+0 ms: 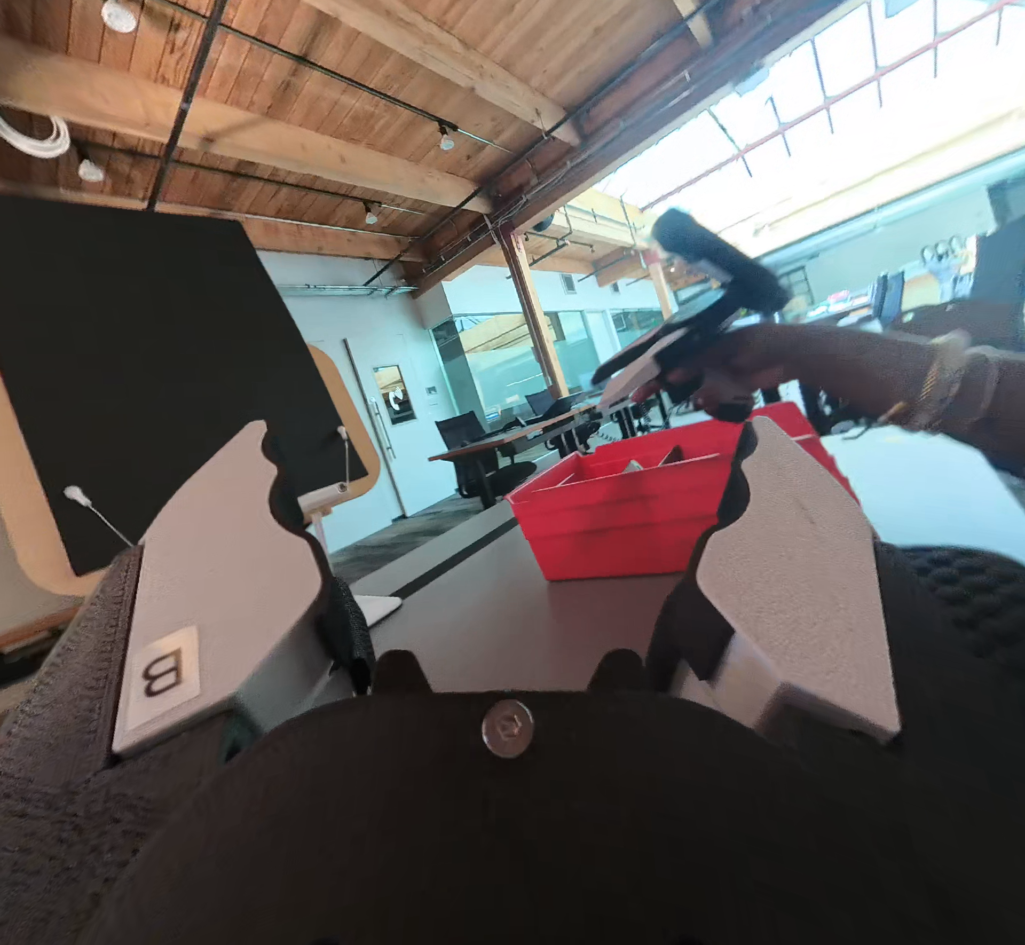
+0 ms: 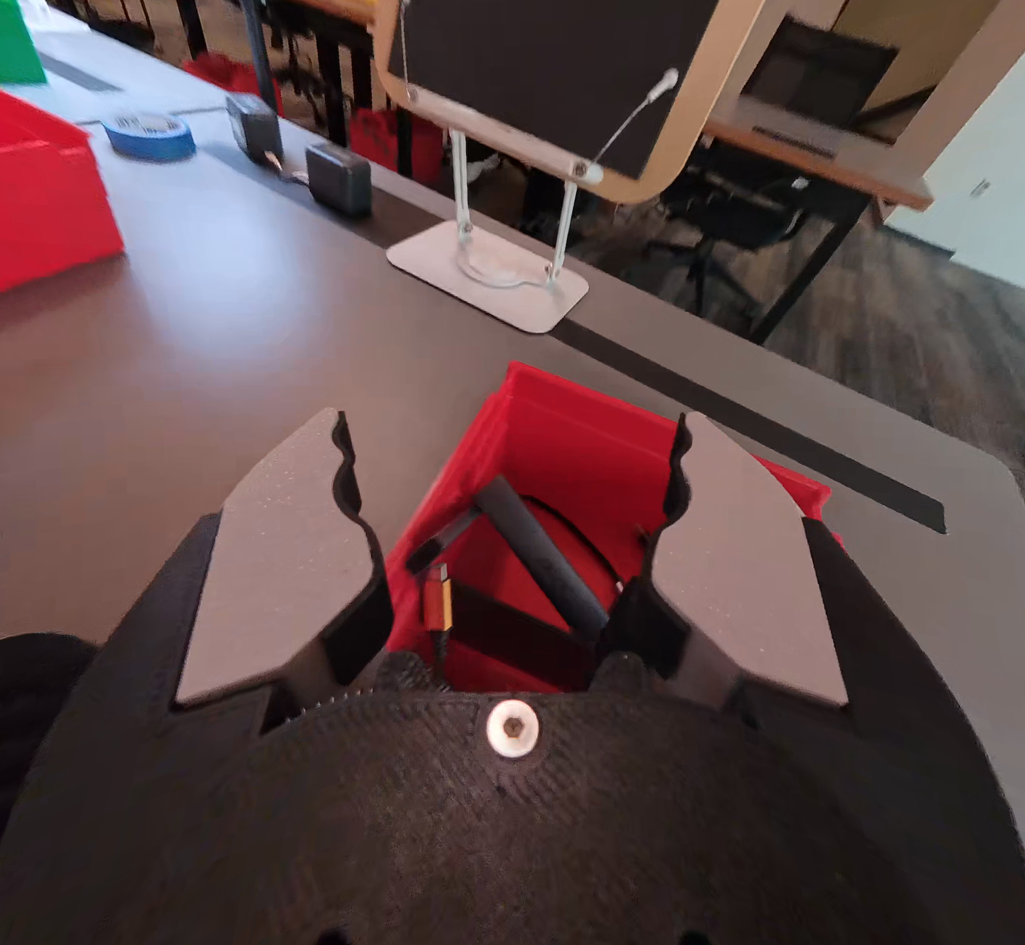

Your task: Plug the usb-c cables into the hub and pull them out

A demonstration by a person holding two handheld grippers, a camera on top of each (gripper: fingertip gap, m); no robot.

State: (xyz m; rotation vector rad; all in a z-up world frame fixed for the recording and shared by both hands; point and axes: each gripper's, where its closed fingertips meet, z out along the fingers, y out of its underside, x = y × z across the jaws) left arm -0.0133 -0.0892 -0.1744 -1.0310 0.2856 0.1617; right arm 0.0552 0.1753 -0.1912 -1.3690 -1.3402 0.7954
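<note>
Cables lie loose in your red bin (image 2: pixel 582 452): orange-plugged usb-c cable (image 2: pixel 437 599) on the left, dark hub (image 2: pixel 535 549) leaning beside it. Both look light; cord floppy, so pinch the stiff plug. Your left gripper (image 1: pixel 502 452) and right gripper (image 2: pixel 513 438) are spread, empty.

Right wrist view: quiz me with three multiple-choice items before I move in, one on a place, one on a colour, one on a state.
1. Where does the dark hub lie?
A. inside the red bin
B. on the stand's base plate
C. beside the blue tape roll

2. What colour is the cable plug beside it?
A. white
B. orange
C. green

3. How is the right gripper?
A. shut on the hub
B. shut on the plug
C. open, holding nothing

Answers: 1 A, the hub leans against the bin's inner walls. 2 B, its shell is orange with a metal tip. 3 C, its fingers stand wide apart above the bin.
</note>
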